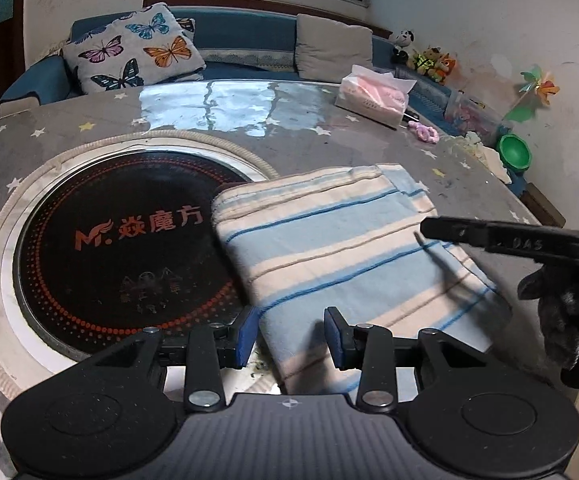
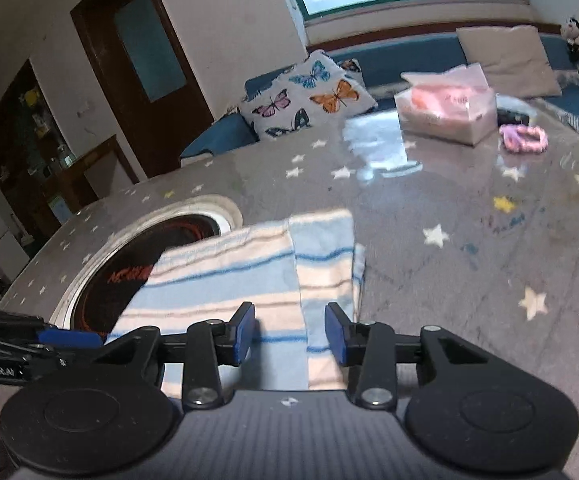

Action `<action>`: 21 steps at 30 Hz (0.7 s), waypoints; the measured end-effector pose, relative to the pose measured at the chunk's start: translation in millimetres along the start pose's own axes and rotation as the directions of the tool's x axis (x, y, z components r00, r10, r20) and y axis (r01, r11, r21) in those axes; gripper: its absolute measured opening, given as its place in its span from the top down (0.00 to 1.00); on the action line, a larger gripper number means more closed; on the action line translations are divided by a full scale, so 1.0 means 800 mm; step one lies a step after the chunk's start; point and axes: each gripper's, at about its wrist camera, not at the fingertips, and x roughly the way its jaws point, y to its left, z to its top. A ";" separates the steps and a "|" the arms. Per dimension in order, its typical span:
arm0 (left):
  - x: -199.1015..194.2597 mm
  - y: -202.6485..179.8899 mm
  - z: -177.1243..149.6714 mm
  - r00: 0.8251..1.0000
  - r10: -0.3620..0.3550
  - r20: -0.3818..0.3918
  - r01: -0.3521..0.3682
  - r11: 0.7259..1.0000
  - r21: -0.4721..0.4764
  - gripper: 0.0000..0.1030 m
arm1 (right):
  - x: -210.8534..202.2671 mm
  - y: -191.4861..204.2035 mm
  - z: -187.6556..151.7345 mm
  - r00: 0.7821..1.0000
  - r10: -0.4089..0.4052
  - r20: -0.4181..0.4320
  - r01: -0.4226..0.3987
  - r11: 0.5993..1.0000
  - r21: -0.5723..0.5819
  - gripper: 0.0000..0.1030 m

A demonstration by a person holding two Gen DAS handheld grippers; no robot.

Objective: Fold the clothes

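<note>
Two tongs: left gripper point(image 1: 291, 336) and right gripper point(image 2: 290, 334), each with blue pads parted and a clear gap between them; neither pad presses on anything.
Left gripper, place: over the near edge of the folded cloth point(image 1: 341, 256), the cloth showing through the gap.
Right gripper, place: over the near end of the same cloth point(image 2: 245, 280); from the left wrist view only one black finger of it shows, reaching in from the right.
Hand: a dark gloved hand point(image 1: 561, 320) at the right border, cut off by the frame.
Cloth, look: pale blue and cream bands with thin darker blue and brown lines, folded into a rough rectangle of several layers, one corner flap turned out at the far end.
Cloth, place: flat on the table point(image 1: 289, 140), its left edge overlapping the round black hotplate point(image 1: 121, 240).
Hotplate: orange lettering, partly covered by the cloth.
Table: grey cover with stars, window glare on it.
Farther back: tissue pack point(image 1: 373, 100), pink ring point(image 2: 523, 138), butterfly cushion point(image 1: 133, 50).
Hard to make out: right wrist view is motion-blurred; toys in the far corner are too small to tell.
</note>
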 end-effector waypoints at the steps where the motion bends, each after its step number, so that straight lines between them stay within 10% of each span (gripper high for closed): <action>1: 0.001 0.001 0.000 1.000 0.000 -0.002 0.000 1.000 -0.002 0.61 | 0.002 0.001 0.003 1.000 0.009 0.003 -0.009 1.000 -0.004 0.62; 21: 0.007 0.012 0.006 1.000 0.022 -0.013 -0.022 0.999 -0.037 0.60 | 0.011 0.006 0.016 0.999 0.012 0.046 -0.010 0.999 -0.045 0.63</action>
